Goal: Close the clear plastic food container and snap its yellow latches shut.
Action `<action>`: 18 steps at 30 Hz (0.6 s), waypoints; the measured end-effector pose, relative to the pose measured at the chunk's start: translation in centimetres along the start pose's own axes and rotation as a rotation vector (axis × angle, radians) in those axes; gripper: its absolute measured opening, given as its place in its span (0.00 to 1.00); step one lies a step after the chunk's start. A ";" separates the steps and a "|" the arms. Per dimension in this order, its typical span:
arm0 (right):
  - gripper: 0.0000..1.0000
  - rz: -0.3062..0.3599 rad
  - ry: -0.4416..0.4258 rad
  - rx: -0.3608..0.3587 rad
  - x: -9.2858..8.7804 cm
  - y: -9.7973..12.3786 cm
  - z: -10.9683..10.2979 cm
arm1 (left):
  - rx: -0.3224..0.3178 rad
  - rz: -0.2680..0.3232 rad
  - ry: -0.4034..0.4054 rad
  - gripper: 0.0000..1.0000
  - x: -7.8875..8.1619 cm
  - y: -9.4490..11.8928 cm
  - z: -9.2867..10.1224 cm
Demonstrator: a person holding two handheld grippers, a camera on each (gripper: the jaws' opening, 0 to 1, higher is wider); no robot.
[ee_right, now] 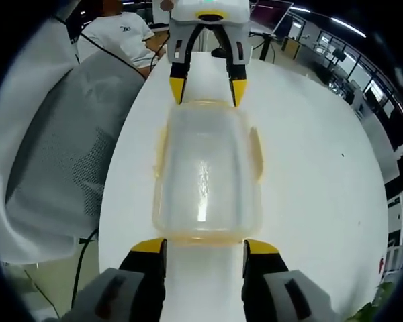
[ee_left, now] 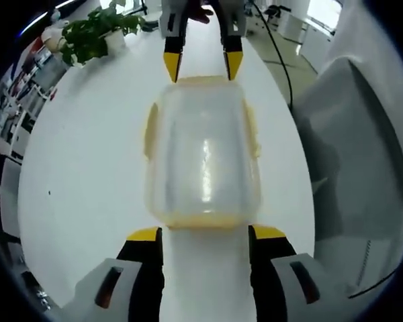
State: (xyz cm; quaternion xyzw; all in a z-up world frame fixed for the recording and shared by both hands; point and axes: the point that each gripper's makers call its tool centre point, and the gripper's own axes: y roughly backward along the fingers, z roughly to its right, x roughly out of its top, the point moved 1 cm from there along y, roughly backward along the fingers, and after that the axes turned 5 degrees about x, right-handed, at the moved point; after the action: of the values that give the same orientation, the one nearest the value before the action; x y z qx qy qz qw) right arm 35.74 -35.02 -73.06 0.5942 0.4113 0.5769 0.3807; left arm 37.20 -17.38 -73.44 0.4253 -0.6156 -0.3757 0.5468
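Observation:
The clear plastic container (ee_left: 203, 154) lies lengthwise on the white table (ee_left: 87, 174), with its lid resting on top. Yellow latches show on its long sides (ee_left: 150, 131) and at both ends. My left gripper (ee_left: 205, 233) is open, its yellow-tipped jaws flanking the container's near end. My right gripper (ee_left: 202, 67) faces it from the far end, also open, with its tips at that end's corners. In the right gripper view the container (ee_right: 207, 171) sits between the right gripper (ee_right: 204, 246) and the left gripper (ee_right: 208, 90). I cannot tell whether the latches are snapped down.
A grey mesh chair (ee_left: 356, 147) stands close beside the table (ee_right: 309, 201), also seen as the chair (ee_right: 60, 154). A potted plant (ee_left: 94, 30) is at a far corner. A black cable (ee_left: 279, 47) runs off the edge. A person in a white shirt (ee_right: 124, 30) sits beyond.

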 end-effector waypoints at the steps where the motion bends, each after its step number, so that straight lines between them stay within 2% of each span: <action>1: 0.43 0.010 -0.012 0.000 0.1 0.2 0.0 | -0.002 0.010 0.015 0.51 0.0 0.2 0.1; 5: 0.43 0.028 -0.038 -0.013 0.2 0.8 0.1 | 0.003 0.032 0.065 0.57 -0.1 0.9 0.0; 8: 0.41 0.047 -0.050 -0.067 0.3 1.1 0.9 | 0.009 0.039 0.093 0.57 -0.4 1.3 -0.1; 10: 0.40 0.043 -0.064 -0.050 0.2 1.1 0.7 | 0.011 0.052 0.123 0.57 -0.5 1.5 -0.1; 13: 0.39 0.060 -0.113 -0.038 0.3 1.2 0.4 | 0.006 0.103 0.234 0.57 0.2 1.7 -0.2; 15: 0.39 0.094 -0.165 -0.024 0.6 1.4 0.2 | 0.004 0.133 0.291 0.58 0.8 1.9 -0.4; 18: 0.40 0.158 -0.233 -0.003 1.5 2.0 -0.2 | 0.005 0.137 0.316 0.58 0.9 1.9 -0.7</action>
State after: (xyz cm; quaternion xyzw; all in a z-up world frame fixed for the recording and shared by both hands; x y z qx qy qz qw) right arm 35.63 -34.40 -70.61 0.6871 0.3155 0.5329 0.3801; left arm 37.62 -17.56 -71.25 0.4372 -0.5504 -0.2646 0.6602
